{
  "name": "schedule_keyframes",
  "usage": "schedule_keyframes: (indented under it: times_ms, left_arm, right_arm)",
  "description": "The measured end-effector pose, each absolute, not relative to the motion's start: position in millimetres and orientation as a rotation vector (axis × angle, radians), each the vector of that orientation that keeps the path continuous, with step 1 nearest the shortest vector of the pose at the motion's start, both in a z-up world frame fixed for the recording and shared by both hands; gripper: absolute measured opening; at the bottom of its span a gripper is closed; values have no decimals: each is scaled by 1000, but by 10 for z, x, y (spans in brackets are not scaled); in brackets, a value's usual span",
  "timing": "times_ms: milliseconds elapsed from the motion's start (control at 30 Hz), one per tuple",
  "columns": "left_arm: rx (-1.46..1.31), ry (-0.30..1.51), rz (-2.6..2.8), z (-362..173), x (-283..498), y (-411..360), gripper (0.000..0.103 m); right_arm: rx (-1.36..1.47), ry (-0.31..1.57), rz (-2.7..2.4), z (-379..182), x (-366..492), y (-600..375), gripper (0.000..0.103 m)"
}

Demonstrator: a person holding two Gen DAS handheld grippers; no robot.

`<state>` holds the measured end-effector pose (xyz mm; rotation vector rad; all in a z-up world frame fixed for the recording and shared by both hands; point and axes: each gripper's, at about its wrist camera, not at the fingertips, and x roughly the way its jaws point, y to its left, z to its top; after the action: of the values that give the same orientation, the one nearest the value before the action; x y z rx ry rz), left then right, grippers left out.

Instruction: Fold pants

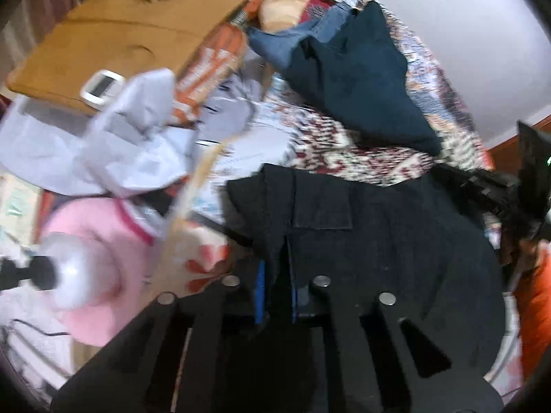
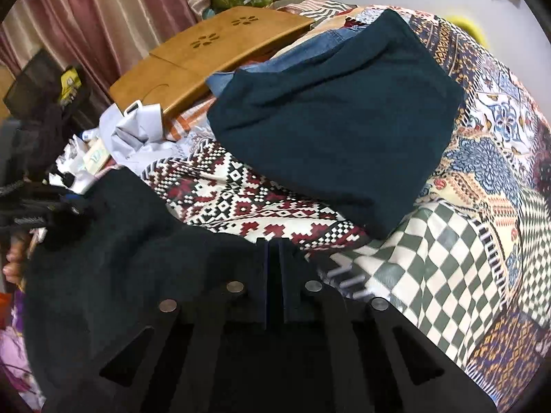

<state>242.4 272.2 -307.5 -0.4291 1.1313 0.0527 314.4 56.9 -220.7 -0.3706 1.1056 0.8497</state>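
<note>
Fabric of the black pants (image 1: 378, 234) ran between the two blue-edged pads of the left gripper (image 1: 277, 285), whose jaws were closed down to a narrow gap on a fold of cloth near a back pocket. From there the pants spread forward and right over the patterned quilt (image 1: 330, 144).

The right gripper (image 2: 273, 278) had its jaws nearly together as well, pinching an edge of the pants (image 2: 113, 247); the dark cloth bulged away to the left of the jaws, and the checkered part of the quilt (image 2: 447, 268) lay bare to their right. At that view's left edge the left gripper (image 2: 51, 210) gripped the far end.

Beyond both sat a folded teal garment (image 2: 337, 120) on the quilt, with jeans (image 2: 310, 48) behind it, a wooden board (image 2: 206, 55) and crumpled grey cloth (image 1: 137, 137) further left.
</note>
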Motion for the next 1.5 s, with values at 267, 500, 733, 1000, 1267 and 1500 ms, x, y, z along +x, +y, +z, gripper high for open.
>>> schedule_keyframes:
  times_ms: [267,500,733,1000,1267,1500]
  left_arm:
    - [-326,1162,181,-3124,2168,2713,4]
    - [-311,1020,187,-2610,1784,2541,64]
    - [-358,1010,177,-2516,1426,2364,91]
    - [-575,1085,76,-2772,1262,2240,91]
    - [-562,1051,162,-2762,1359,2220,52]
    - [-500,996,201,-2633,1298,2285,15]
  right_arm:
    - [-369,1049,782,-2232,3154,552,3]
    - [-325,947,767,-1739,2793,163,30]
    - [-291,864,707,-1444,2251,-399,44]
    - [-316,898,687,-1658,1628,-698,44]
    - [-208,939,674,-1804,1434,-931,48]
    - [-193,932,664,-1810,1347,-968,50]
